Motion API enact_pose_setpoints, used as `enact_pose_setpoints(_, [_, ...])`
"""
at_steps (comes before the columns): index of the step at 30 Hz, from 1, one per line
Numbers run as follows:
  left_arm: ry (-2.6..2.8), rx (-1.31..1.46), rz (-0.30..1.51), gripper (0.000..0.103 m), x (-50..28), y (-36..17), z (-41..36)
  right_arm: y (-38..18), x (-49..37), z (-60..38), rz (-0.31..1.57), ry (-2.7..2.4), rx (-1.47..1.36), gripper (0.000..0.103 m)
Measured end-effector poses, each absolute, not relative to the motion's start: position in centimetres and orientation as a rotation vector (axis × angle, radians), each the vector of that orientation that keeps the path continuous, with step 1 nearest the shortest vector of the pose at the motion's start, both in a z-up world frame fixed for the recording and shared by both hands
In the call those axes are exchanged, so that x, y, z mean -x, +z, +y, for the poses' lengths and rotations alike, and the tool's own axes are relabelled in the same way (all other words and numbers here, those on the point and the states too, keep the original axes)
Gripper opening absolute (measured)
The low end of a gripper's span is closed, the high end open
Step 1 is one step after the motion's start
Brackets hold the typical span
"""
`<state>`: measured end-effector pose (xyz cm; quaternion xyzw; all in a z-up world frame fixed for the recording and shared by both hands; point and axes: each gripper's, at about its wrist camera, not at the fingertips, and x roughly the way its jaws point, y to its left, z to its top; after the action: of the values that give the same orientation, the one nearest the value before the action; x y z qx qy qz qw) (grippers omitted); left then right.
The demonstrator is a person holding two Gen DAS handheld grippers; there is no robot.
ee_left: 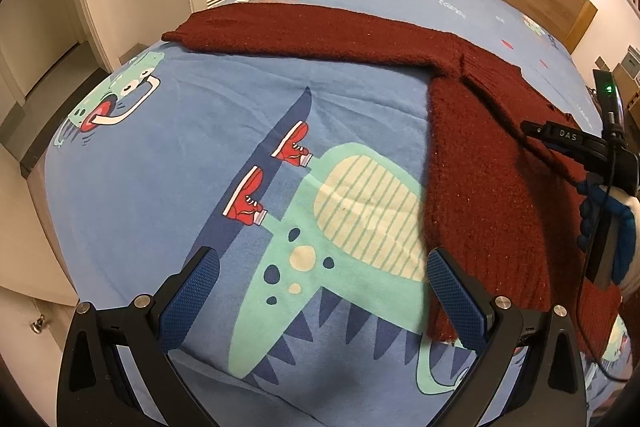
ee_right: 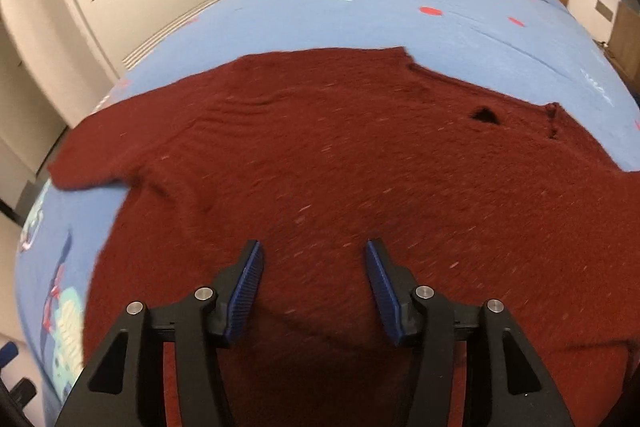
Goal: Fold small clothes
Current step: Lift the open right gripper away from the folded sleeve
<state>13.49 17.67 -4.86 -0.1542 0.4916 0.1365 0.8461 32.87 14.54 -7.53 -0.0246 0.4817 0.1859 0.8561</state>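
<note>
Now the dark red sweater (ee_right: 320, 163) lies spread flat on the blue dinosaur bedsheet (ee_left: 200, 147), one sleeve (ee_left: 280, 27) stretched out toward ten o'clock in the left view. Right gripper (ee_right: 314, 291) hovers over the body, jaws apart, nothing pinched. Left gripper (ee_left: 324, 299) gapes wide over bare sheet, the side edge at its three o'clock. Looks like pre-fold: next, pinch an edge or sleeve and carry it across. Only lettering: "DAS" on the right tool's housing (ee_left: 568, 135).

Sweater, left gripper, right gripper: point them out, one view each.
sweater (ee_right: 340, 155): right wrist view, middle of the dark red knit body.
left gripper (ee_left: 324, 269): left wrist view, gap midway between its open blue-padded fingertips, over the bedsheet.
right gripper (ee_right: 314, 251): right wrist view, midway between its open fingertips, above the sweater.
</note>
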Motion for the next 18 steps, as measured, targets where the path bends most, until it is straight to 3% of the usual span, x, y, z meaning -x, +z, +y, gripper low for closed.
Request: enact_pose_setpoints(18, [0.269,0.314,0.99,0.102,-13.3,-3.6,17.4,-7.5,-30.4,11.8,1.021,0.335,0.041,0.055])
